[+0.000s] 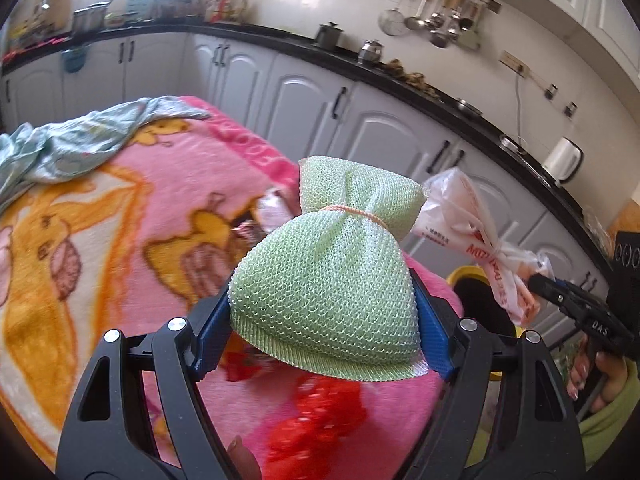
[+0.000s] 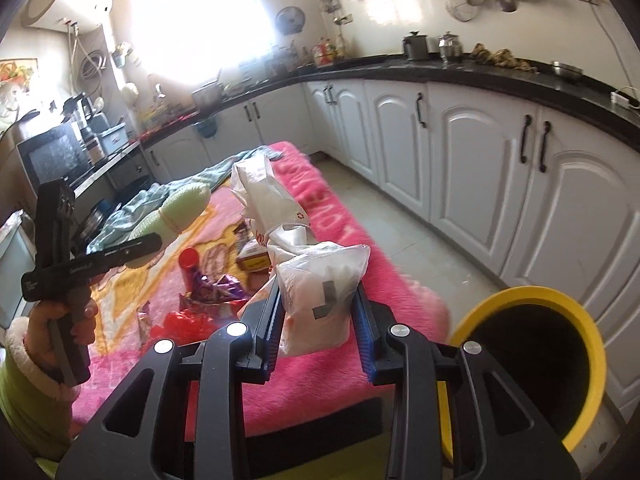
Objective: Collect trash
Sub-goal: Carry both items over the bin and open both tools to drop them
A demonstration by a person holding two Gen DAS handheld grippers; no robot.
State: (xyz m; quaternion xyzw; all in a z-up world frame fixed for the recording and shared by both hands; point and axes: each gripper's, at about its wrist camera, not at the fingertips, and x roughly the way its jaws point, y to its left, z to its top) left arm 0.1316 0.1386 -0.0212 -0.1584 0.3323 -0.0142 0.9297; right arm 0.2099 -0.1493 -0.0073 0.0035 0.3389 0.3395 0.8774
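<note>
My left gripper (image 1: pixel 325 320) is shut on a green mesh scrubber (image 1: pixel 328 280) tied at the middle with a pink band, held above the pink blanket (image 1: pixel 120 208). The scrubber also shows in the right wrist view (image 2: pixel 180 208). My right gripper (image 2: pixel 318 320) is shut on a knotted white plastic bag (image 2: pixel 316 280), held above the blanket's near edge; the bag also shows in the left wrist view (image 1: pixel 480 240). A yellow-rimmed bin (image 2: pixel 532 364) with a dark inside stands just right of the bag.
On the blanket lie a red bottle (image 2: pixel 189 264), purple wrappers (image 2: pixel 216 290), red plastic (image 2: pixel 188 322) and a small box (image 2: pixel 252 260). A light blue cloth (image 1: pixel 80 140) lies at the far end. White cabinets (image 2: pixel 480 160) under a black counter run along the right.
</note>
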